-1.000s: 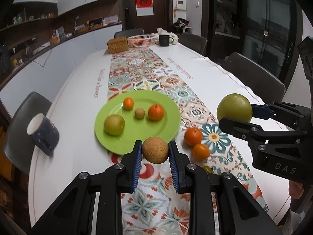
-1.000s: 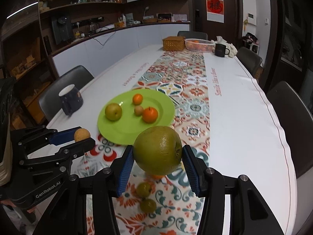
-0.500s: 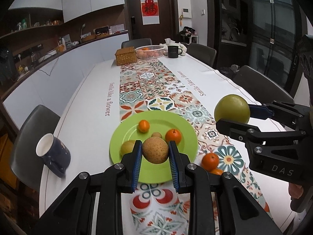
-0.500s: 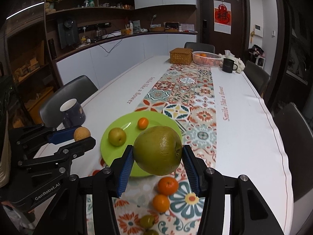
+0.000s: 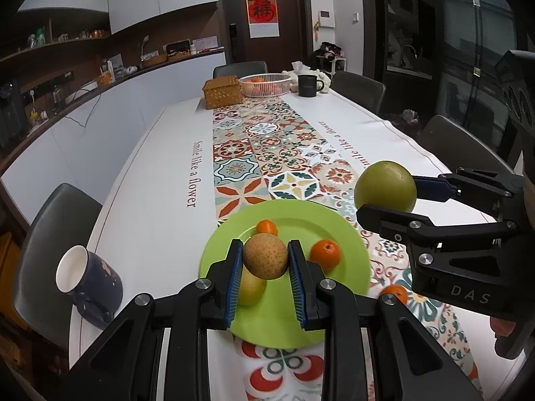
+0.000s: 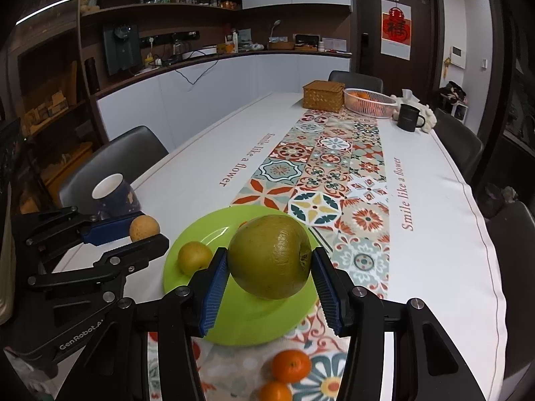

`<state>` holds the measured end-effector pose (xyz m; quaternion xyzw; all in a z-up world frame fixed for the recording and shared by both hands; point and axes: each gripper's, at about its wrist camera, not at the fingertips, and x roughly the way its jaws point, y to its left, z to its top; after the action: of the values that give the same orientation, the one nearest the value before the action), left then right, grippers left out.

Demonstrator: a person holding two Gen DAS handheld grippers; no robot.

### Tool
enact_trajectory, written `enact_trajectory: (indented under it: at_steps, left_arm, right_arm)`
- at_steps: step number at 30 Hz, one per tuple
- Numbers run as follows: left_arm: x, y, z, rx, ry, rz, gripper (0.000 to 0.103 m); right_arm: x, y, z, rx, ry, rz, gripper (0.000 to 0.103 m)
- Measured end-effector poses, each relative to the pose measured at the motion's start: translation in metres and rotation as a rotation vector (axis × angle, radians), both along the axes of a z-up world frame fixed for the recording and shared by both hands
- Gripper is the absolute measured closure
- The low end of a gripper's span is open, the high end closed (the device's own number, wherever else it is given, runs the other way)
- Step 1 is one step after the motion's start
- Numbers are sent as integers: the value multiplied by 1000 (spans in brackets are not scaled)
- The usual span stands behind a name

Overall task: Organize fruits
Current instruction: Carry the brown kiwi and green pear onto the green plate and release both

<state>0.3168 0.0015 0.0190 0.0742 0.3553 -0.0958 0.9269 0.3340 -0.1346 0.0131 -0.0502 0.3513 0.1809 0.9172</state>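
Observation:
My left gripper is shut on a small brown pear, held above the near part of the green plate. My right gripper is shut on a large green fruit, held above the plate's right side. On the plate lie a yellow-green pear, a small orange and a larger orange. Two oranges lie on the patterned runner in front of the plate. The right gripper with its green fruit shows at the right of the left wrist view.
A dark blue mug stands left of the plate near the table edge. At the far end are a wicker box, a white basket with oranges and a black mug. Grey chairs surround the table.
Both grippers have tilted upward and moved forward over the plate, each still holding its fruit. The plate and loose oranges now sit lower in both views.

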Motion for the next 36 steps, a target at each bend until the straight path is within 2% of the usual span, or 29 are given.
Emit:
enact_trajectory:
  at_steps: [13,20,25,29,31,32,36]
  left_arm:
    - [56,20,-34,-29,85,23,76]
    - [75,25,-60,-43,169,33,76]
    - [81,24,-71,-28,195,40,76]
    - [82,23,-75,-13,204,49,73]
    - [81,22,-73,-6,204,56,66]
    - [80,22,-71,-6,199,58,65]
    - [73,25,-63,2,178,79,63]
  right_arm:
    - [58,20,-31,-9,89,40,52]
    - [82,27,-55,-26,146,53,52]
    - [90,27,-71,-31,182,51,52]
    - [93,24,-77,-19,200,42,52]
    - [94,23,-78,-8,198,43,52]
    - [93,22,-76,1,190,40,51]
    - [85,12,-63,27,145,3,42]
